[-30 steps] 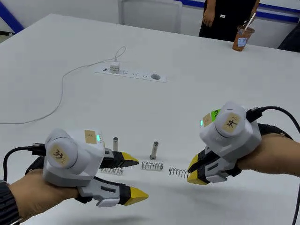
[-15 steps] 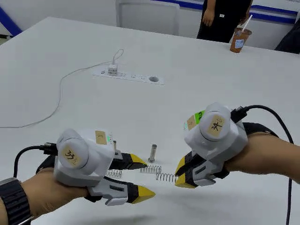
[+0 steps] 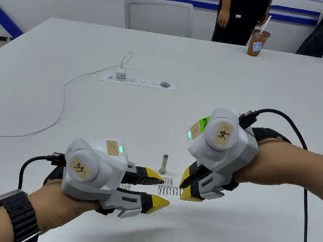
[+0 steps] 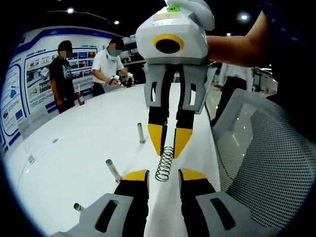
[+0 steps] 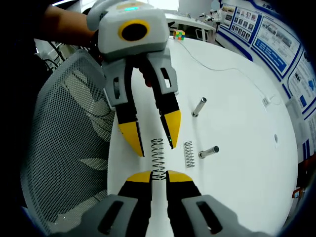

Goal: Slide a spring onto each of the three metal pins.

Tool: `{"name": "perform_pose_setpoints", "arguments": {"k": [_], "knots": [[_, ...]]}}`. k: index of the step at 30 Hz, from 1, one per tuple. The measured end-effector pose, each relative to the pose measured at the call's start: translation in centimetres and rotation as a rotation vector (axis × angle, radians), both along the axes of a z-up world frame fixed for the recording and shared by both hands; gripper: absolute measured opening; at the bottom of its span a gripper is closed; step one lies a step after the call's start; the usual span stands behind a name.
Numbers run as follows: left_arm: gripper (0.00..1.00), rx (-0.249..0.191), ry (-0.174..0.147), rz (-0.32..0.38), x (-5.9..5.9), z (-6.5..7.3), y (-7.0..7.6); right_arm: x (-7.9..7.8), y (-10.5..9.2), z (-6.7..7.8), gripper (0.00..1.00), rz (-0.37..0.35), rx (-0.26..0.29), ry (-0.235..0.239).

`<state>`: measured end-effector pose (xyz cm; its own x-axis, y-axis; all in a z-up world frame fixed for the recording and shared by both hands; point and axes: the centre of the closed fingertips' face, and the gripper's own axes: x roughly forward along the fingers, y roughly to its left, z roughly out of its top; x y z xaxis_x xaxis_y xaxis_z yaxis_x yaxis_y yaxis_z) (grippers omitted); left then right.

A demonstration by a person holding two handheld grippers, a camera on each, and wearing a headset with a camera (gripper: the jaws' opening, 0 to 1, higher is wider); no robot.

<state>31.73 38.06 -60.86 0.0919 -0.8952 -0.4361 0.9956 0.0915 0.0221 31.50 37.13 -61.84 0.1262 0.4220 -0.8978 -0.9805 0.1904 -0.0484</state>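
Right gripper [image 5: 158,177] is pinching one end of a spring [image 5: 157,157]. Left gripper [image 4: 163,175] faces it, jaws spread either side of the spring's free end. Pin [image 3: 164,164] stands upright just behind. Second spring [image 5: 188,154] lies on the table [image 3: 75,55] nearby.

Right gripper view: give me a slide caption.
Right tool holds a spring by one end, the other end reaching into the open left tool.
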Motion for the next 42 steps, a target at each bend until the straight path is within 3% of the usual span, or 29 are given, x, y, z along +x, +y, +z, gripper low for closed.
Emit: {"name": "perform_pose_setpoints", "arguments": {"k": [11,25,42], "knots": [[0.13,0.014,-0.038,-0.025,-0.23,-0.17,-0.25,-0.3,0.16,0.05,0.11,0.024,-0.008,-0.002],[0.1,0.025,-0.049,-0.06,-0.62,-0.49,-0.22,-0.62,0.2,-0.12,0.12,0.029,0.002,0.005],[0.1,-0.004,-0.045,-0.056,-0.95,0.18,-0.41,-0.72,-0.24,-0.71,0.13,0.007,0.015,0.022]]}}
